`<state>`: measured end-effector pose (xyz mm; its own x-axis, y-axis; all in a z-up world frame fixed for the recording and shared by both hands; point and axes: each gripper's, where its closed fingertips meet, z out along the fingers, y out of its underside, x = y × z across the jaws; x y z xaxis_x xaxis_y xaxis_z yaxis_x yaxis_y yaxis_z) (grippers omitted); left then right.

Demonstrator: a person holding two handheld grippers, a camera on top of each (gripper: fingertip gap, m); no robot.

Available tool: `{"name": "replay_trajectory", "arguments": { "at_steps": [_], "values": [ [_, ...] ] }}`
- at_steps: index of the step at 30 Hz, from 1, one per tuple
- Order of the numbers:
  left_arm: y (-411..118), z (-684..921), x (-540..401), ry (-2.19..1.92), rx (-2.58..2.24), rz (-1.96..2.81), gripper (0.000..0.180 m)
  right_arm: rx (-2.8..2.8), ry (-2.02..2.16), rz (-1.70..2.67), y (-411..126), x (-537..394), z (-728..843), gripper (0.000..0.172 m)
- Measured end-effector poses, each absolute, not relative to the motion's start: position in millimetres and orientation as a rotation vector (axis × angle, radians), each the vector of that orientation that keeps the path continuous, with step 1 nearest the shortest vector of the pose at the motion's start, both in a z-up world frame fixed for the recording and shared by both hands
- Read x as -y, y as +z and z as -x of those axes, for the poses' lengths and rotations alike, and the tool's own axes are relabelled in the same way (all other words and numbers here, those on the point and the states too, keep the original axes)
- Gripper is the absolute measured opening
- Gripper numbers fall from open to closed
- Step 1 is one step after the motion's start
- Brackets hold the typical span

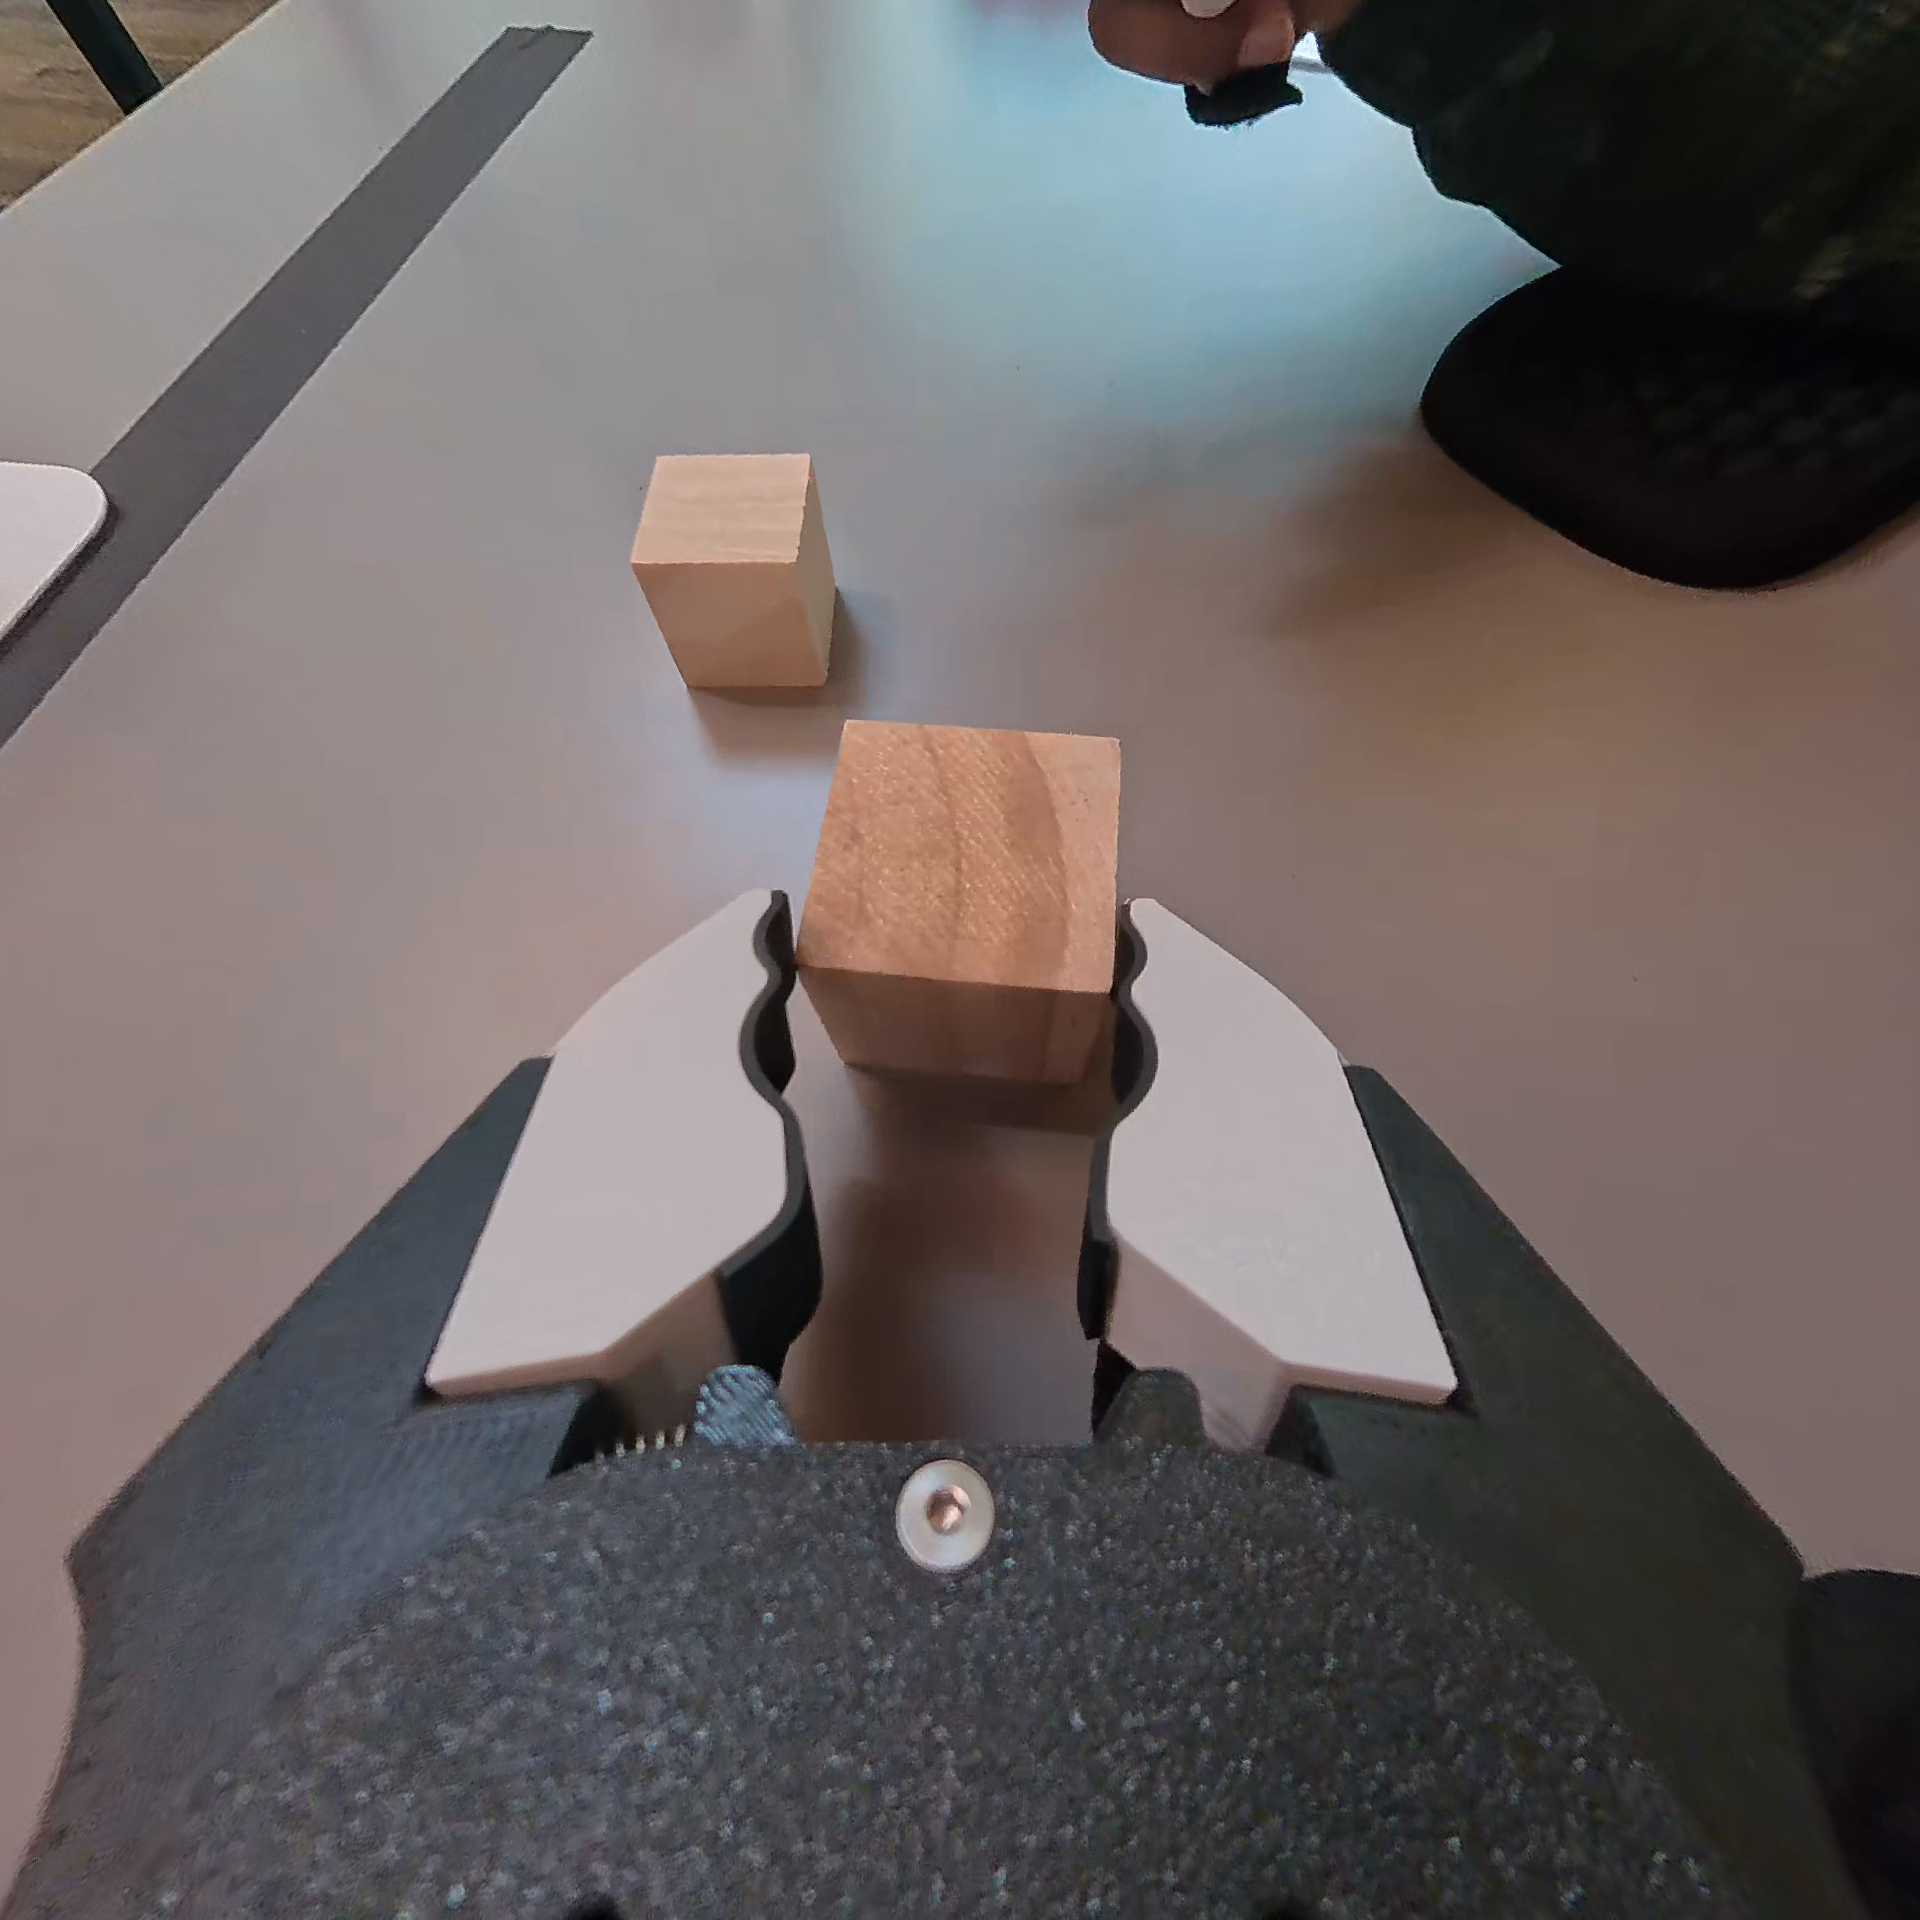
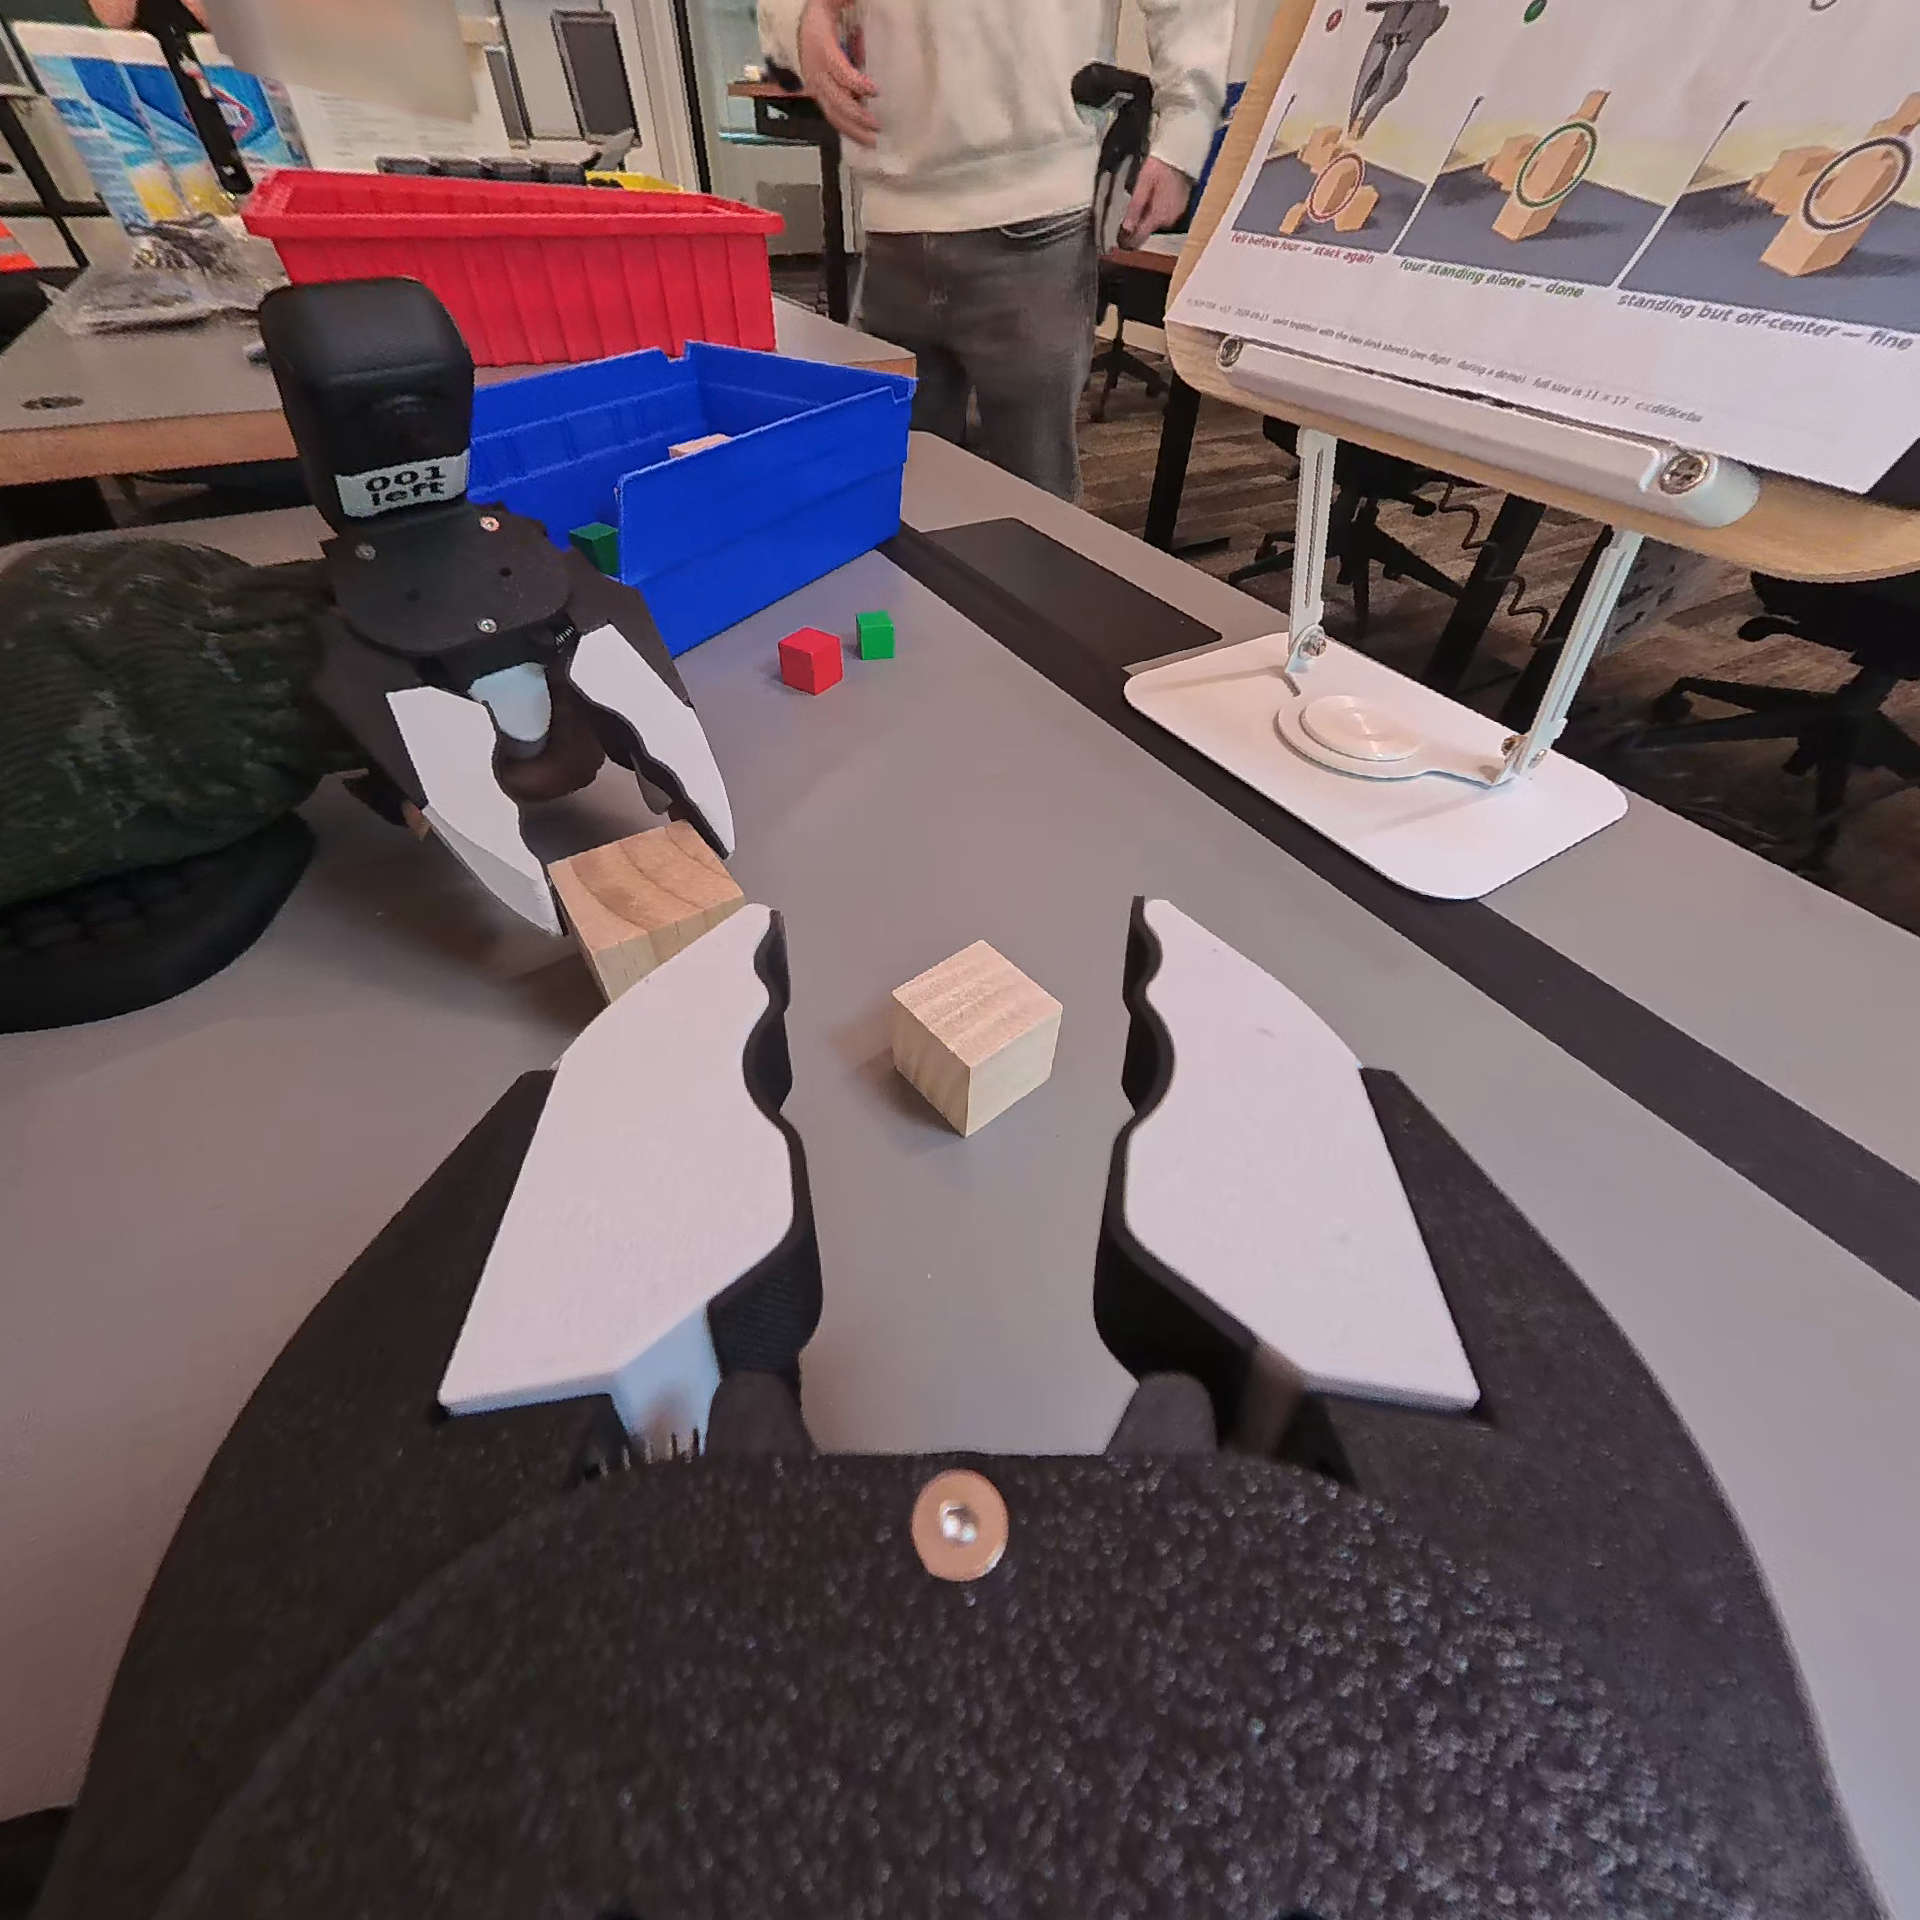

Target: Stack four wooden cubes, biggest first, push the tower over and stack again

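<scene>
My left gripper is closed around a large wooden block that stands on the grey table. Both dark pads press on its sides. The right wrist view shows the same: the left gripper reaches down with its fingertips on either side of the large block. My right gripper is open and low over the table. A smaller, paler wooden cube stands between its fingers, with clear gaps on both sides. This cube also shows in the left wrist view, beyond the large block.
A blue bin and a red bin stand at the back left. A red cube and a green cube lie near the blue bin. A white stand base holds a picture board on the right. A person stands behind. A black pad lies under a dark sleeve. The tips of one gripper are about 20 centimetres away from the tips of the other.
</scene>
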<state>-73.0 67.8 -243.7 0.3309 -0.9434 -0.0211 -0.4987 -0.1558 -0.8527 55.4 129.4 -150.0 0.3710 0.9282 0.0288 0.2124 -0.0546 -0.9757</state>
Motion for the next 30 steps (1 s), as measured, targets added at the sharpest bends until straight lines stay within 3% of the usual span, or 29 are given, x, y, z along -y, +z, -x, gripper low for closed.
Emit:
{"name": "replay_trajectory", "arguments": {
  "at_steps": [4, 8, 12, 15, 25, 30],
  "values": [
    [-242.1, 72.4, -68.6, -0.703, -1.275, 1.77, 0.058, 1.042, 0.813, 1.54, -147.1, -131.6, -58.7, 0.063],
    [-206.0, 73.7, -72.4, -0.803, -1.128, 1.682, 0.059, 0.966, 0.789, 1.527, -137.3, -139.9, -67.8, 0.063],
    [-168.9, 73.7, -84.5, -0.792, -0.968, 1.637, 0.044, 0.85, 0.765, 1.511, -125.6, -152.7, -83.6, 0.063],
    [-164.6, 59.3, -95.7, -0.725, -1.031, 1.733, 0.05, 0.767, 0.766, 1.52, -122.9, -163.0, -96.9, 0.062],
    [-232.7, -8.2, -143.6, -0.329, -1.573, 2.128, 0.066, 0.625, 0.777, 1.541, -122.6, -180.4, -124.4, 0.058],
    [-267.9, -8.7, -159.9, -0.099, -1.765, 2.234, 0.045, 0.619, 0.783, 1.542, -123.3, -180.9, -125.5, 0.057]
  ]
}}
